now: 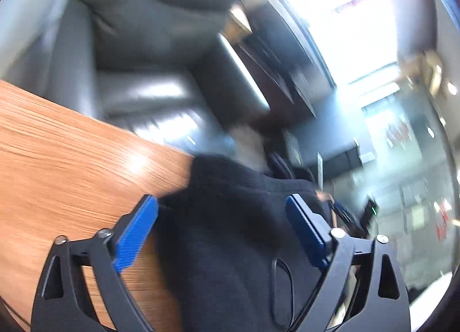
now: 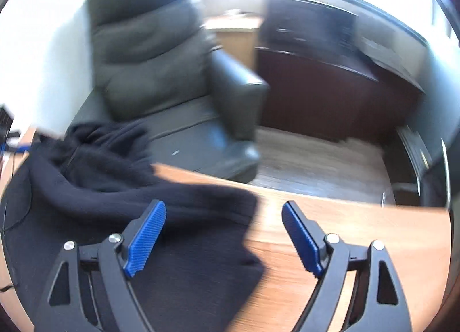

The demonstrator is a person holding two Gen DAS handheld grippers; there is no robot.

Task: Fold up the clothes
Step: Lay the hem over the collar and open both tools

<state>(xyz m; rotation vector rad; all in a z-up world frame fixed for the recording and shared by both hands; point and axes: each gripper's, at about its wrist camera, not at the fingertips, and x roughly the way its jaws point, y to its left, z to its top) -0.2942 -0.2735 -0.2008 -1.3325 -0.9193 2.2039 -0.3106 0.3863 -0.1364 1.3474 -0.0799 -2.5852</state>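
Observation:
A dark navy garment (image 1: 230, 217) lies bunched on the wooden table (image 1: 72, 165). In the left wrist view my left gripper (image 1: 221, 202) is open, its blue pads wide apart above the garment's edge, holding nothing. In the right wrist view the same garment (image 2: 129, 205) spreads over the table's left part, with a thick fold running across. My right gripper (image 2: 224, 208) is open above the garment's right edge and bare table (image 2: 359, 234), holding nothing. Both views are motion-blurred.
A dark green armchair (image 2: 161, 67) stands just beyond the table's far edge. A dark wooden cabinet (image 2: 330, 84) is behind on the right, with wooden floor (image 2: 316, 156) between. Bright windows glare at the back.

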